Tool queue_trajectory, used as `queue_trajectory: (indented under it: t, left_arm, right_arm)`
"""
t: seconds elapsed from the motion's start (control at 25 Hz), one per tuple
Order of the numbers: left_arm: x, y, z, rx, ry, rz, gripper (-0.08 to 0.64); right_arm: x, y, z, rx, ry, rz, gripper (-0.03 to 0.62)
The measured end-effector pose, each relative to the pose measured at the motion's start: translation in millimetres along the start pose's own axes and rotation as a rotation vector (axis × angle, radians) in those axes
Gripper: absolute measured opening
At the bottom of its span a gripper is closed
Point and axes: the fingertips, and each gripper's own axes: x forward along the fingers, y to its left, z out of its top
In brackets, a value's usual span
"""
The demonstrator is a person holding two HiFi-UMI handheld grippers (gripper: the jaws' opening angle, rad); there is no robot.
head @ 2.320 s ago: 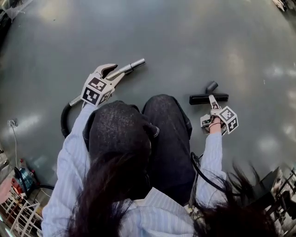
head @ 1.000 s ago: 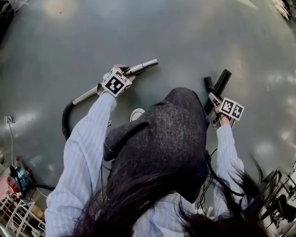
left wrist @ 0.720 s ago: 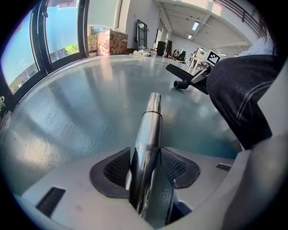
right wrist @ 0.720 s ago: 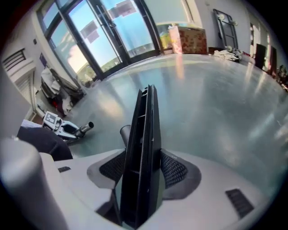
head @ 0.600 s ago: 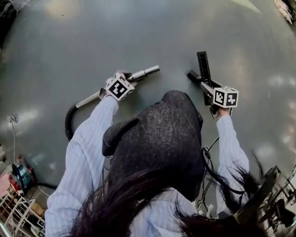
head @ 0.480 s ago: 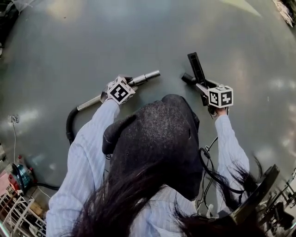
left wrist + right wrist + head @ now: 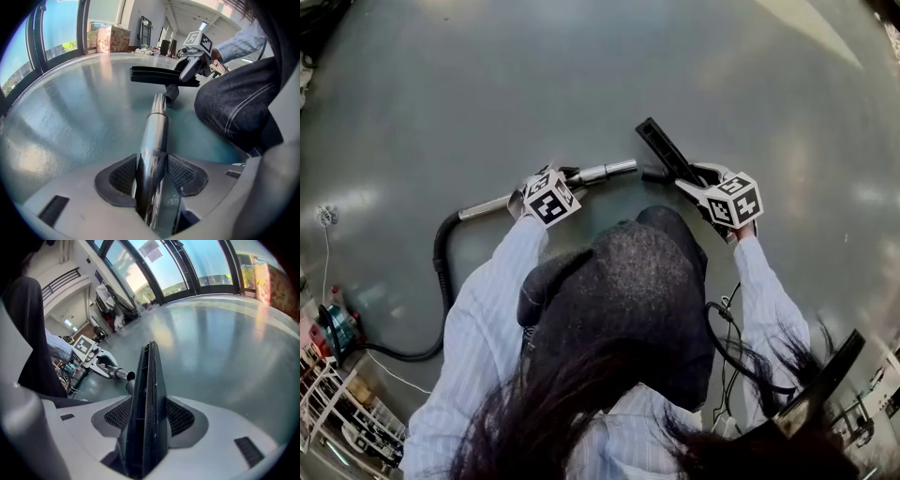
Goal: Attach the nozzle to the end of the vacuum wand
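Observation:
My left gripper is shut on the shiny metal vacuum wand, whose open end points right, just above the grey floor. The black flat floor nozzle is clamped edge-on in my right gripper. The nozzle's round neck faces the wand's tip with a small gap between them. In the right gripper view the wand's tip shows just left of the nozzle.
The wand's black hose curves back along the floor at left. A person's knees and dark trousers lie just behind both grippers. Cables and a wire rack sit at lower left. Windows line the far wall.
My right gripper has carried the nozzle left and rolled it, bringing its neck close to the wand's tip. The left gripper and wand sank slightly and stayed almost in place.

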Motion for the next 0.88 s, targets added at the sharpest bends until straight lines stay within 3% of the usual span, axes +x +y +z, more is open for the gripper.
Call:
queue_trajectory:
  t: [0.48, 0.72, 0.88]
  left_arm:
    - [-25.4, -4.3, 9.9, 0.076, 0.009, -0.021, 0.183]
    - [-21.2, -18.5, 9.0, 0.121, 0.032, -0.043, 0.178]
    - [-20.8, -29.5, 12.5, 0.164, 0.052, -0.088, 0.173]
  right_arm:
    - [-15.7, 13.7, 53.8, -0.142, -0.055, 0.102, 0.229]
    - [-12.0, 17.0, 49.2, -0.217, -0.015, 0.117, 0.229]
    - [-16.6, 17.7, 48.1, -0.281, 0.025, 0.182, 0.229]
